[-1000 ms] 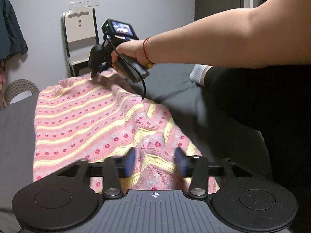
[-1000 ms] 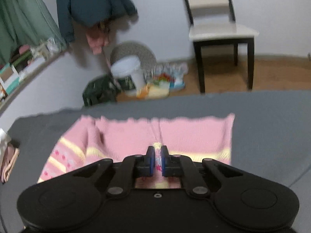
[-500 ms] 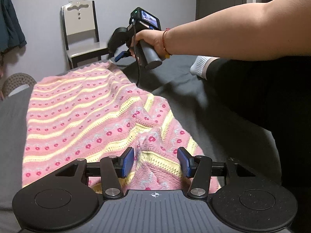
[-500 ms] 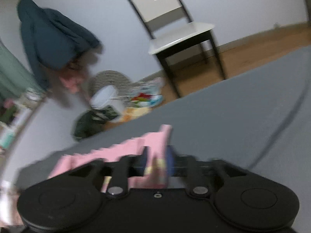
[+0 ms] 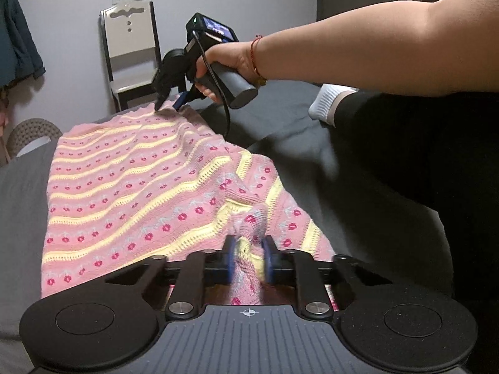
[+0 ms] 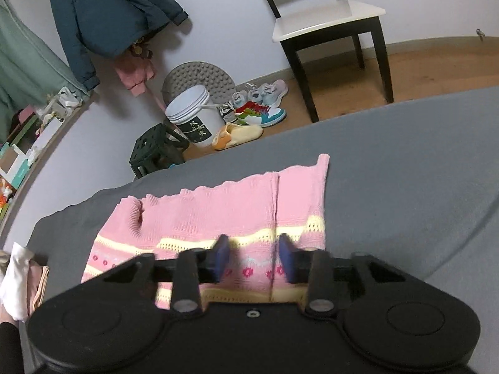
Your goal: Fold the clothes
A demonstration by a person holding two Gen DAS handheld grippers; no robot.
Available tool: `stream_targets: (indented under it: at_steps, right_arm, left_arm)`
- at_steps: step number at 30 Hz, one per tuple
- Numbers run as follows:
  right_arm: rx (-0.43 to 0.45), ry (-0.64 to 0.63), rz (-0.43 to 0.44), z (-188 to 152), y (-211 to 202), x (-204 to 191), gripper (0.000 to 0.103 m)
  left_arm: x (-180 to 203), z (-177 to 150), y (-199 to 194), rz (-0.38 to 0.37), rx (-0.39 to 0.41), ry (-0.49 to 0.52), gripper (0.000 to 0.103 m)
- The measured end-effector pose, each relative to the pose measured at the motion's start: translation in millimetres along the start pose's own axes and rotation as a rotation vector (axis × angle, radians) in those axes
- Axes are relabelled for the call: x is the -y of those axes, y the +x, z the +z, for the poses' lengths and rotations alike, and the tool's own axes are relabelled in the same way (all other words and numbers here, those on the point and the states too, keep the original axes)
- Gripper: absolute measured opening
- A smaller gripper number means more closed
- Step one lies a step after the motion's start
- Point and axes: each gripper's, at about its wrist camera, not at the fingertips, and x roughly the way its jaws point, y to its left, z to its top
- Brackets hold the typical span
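Left gripper (image 5: 248, 260): blue pads pinched on a raised ridge of knit at the garment's near edge, 6 o'clock in the left wrist view. Cloth fills the gap, blurred, so grip depth is unclear.

Then largest to smallest:
- Grey bed sheet (image 5: 21, 187): the work surface, carries everything.
- Pink knitted garment with yellow stripes and red flower motifs (image 5: 131, 180): lies spread on the sheet, mostly flat, with a bunched fold running from centre to 5 o'clock.
- Right gripper (image 6: 253, 258), held by a bare arm with a red wrist cord: jaws well apart, nothing held, poised over the plain pink hem band at the far edge. In the left wrist view its tip sits at 11 o'clock on that hem.

Stage: fits either squaring up before a fold or dressing an edge after one; can't tell which.

To do it well, my read:
- Left needs both layers in the pinch. A thin ridge will likely slip.
- Knit is stretchy. Low, even tension.
- Bunched fold wants flattening before any crease.
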Motion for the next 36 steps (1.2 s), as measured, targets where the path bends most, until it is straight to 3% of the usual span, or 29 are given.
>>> stream_targets:
  at_steps: [1,2,14,17,22,24,25,26,30,32,35,36]
  right_arm:
    - [0.001,0.002,-0.006,0.4,0.9,0.2,0.009]
    - [0.004,0.010,-0.002,0.6,0.9,1.6,0.008]
    - [0.165,0.026,0.033,16.6,-39.7,15.5,0.006]
    - [0.169,0.049,-0.006,16.7,-34.9,24.0,0.006]
    - [0.105,0.124,-0.059,6.9,-4.1,39.8,0.007]
    - [0.116,0.163,-0.054,6.9,-7.4,43.6,0.019]
    - [0.122,0.183,-0.051,6.9,-9.1,45.5,0.038]
    - [0.137,0.189,-0.052,7.4,-17.5,45.3,0.047]
    - [0.174,0.138,-0.049,9.0,-63.9,36.6,0.048]
    - [0.188,0.042,-0.072,1.2,-100.2,27.7,0.059]
    - [0.290,-0.048,-0.153,-31.6,-159.0,23.7,0.070]
    - [0.320,-0.043,-0.166,-49.2,-176.1,25.6,0.070]
  left_arm:
    - [-1.3,-0.4,-0.4,0.000,0.004,-0.003,0.013]
    - [-2.8,-0.8,-1.4,-0.003,0.013,-0.012,0.013]
    - [5.0,11.6,-18.4,-0.087,0.132,0.037,0.012]
    - [9.8,9.6,-11.2,-0.120,0.117,0.053,0.012]
    - [10.0,1.9,4.0,-0.107,0.057,0.052,0.013]
    - [10.1,2.5,6.5,-0.099,0.046,0.057,0.013]
    - [10.1,4.4,6.4,-0.097,0.048,0.052,0.013]
    - [9.1,6.1,6.0,-0.098,0.050,0.045,0.013]
    - [2.4,7.9,-1.5,-0.124,0.082,-0.025,0.013]
    - [-9.4,7.4,-5.2,-0.166,0.089,-0.102,0.013]
    - [-34.3,2.6,-11.7,-0.258,0.091,-0.241,0.015]
    - [-36.2,3.3,-14.6,-0.265,0.092,-0.236,0.022]
